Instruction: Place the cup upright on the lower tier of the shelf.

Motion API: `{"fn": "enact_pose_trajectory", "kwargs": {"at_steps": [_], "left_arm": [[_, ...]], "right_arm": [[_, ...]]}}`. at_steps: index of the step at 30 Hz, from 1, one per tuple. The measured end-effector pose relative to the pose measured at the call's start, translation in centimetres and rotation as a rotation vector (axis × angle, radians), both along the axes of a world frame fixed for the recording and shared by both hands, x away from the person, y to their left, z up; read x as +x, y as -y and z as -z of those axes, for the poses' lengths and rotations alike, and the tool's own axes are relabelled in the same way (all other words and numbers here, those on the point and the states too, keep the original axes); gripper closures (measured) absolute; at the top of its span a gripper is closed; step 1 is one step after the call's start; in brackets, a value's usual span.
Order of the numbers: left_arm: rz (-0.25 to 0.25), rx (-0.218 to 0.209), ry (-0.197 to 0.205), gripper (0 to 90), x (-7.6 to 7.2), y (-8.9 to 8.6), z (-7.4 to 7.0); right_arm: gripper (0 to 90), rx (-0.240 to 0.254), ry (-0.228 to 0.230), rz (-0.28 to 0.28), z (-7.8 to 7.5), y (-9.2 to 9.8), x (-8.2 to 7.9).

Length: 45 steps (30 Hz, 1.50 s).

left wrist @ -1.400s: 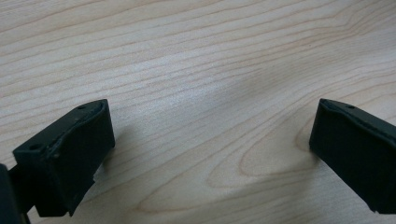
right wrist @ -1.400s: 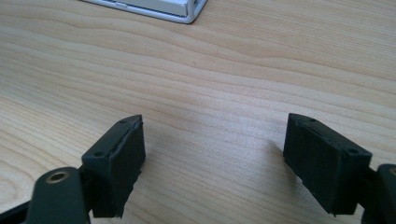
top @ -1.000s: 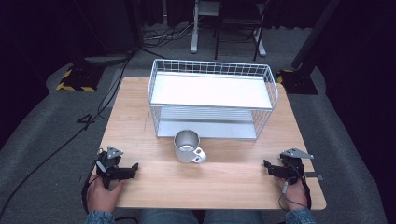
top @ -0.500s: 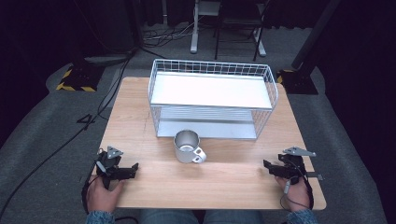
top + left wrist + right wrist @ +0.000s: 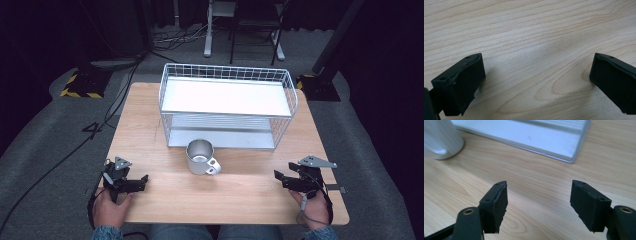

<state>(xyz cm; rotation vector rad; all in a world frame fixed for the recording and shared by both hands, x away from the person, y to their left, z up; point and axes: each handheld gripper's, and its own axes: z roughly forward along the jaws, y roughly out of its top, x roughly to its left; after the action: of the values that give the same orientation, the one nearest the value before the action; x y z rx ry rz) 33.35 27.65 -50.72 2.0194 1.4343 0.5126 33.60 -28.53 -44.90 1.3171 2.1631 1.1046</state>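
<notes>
Both tongs rest low on the wooden table (image 5: 150, 125), one at each near corner, each held by a hand coming in from the bottom edge. On the left, the left gripper (image 5: 141, 180) lies with its jaws spread wide and nothing between them; the left gripper view has only bare wood grain in the gap. On the right, the right gripper (image 5: 279, 176) is likewise released, jaws apart and empty, pointing toward the middle of the table.

Between the two, nearer the far side, a metal mug (image 5: 200, 156) stands upright with its mouth open to the top and its handle turned toward the near right. It is well apart from both tongs, roughly midway between them. In the right gripper view the mug's rounded side shows at the upper left, beyond the jaws.

Just behind the mug stands a white wire basket (image 5: 227, 72) with a flat shelf across its top and a metal base plate (image 5: 529, 137) on the table.
</notes>
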Motion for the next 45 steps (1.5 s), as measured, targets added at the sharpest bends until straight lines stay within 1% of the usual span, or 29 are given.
{"fn": "enact_pose_trajectory", "kwargs": {"at_steps": [4,7,8,9,10,13,14,15,16,17,24,29,31,33,37,40,43,45], "left_arm": [[0.0,0.0,0.0,0.4,0.0,0.0,0.0],[0.0,0.001,0.0,0.4,0.0,0.0,0.0],[0.0,0.0,0.0,0.4,0.0,0.0,0.0],[0.0,0.0,0.0,0.4,0.0,0.0,0.0],[0.0,0.0,0.0,0.4,0.0,0.0,0.0],[0.003,0.002,0.001,0.4,-0.1,0.0,0.0],[0.004,0.002,0.002,0.4,-0.1,0.0,0.0],[0.007,0.001,0.001,0.4,-0.1,0.0,0.0],[0.006,0.002,0.002,0.4,-0.1,0.0,0.0],[0.003,0.0,0.002,0.4,-0.2,0.0,0.0],[0.005,0.001,0.002,0.4,-0.2,0.0,0.0],[0.007,0.001,0.0,0.4,-0.1,0.0,0.0],[0.008,0.0,0.0,0.4,-0.1,0.0,0.0],[0.008,0.003,0.002,0.4,-0.1,0.0,0.0],[0.001,0.0,0.001,0.5,0.0,0.0,0.0],[-0.003,0.0,-0.001,0.5,0.0,0.0,0.0],[-0.003,0.001,0.001,0.5,0.1,0.0,0.0],[-0.004,0.0,0.001,0.5,0.1,0.0,0.0]], "right_arm": [[31.1,0.022,0.023,-0.033,-1.0,-1.2,-0.3],[31.8,0.024,0.037,-0.068,-1.6,-2.2,-0.5],[32.0,0.024,0.041,-0.089,-1.8,-2.9,-0.6],[32.0,0.024,0.041,-0.089,-1.8,-2.9,-0.6],[32.1,0.027,0.04,-0.097,-1.9,-3.3,-0.7],[32.5,0.031,0.048,-0.137,-2.2,-4.5,-0.5],[32.6,0.038,0.041,-0.147,-2.3,-4.9,-0.5],[32.7,0.041,0.046,-0.16,-2.3,-5.3,-0.4],[32.7,0.041,0.047,-0.177,-2.5,-6.0,-0.3],[32.7,0.041,0.047,-0.177,-2.5,-6.0,-0.3],[33.4,0.05,0.059,-0.249,-2.9,-8.8,0.2],[34.1,0.05,0.057,-0.29,-2.8,-10.9,0.5],[35.3,0.035,0.057,-0.297,-2.6,-11.7,0.5],[36.9,0.034,0.054,-0.306,-2.4,-12.5,0.6],[39.3,0.059,0.034,-0.335,-2.1,-13.9,0.9],[40.3,0.073,0.026,-0.352,-1.8,-14.5,1.0],[42.9,0.087,0.009,-0.367,-1.3,-15.3,1.4],[43.7,0.089,0.006,-0.37,-1.3,-15.4,1.5]]}}
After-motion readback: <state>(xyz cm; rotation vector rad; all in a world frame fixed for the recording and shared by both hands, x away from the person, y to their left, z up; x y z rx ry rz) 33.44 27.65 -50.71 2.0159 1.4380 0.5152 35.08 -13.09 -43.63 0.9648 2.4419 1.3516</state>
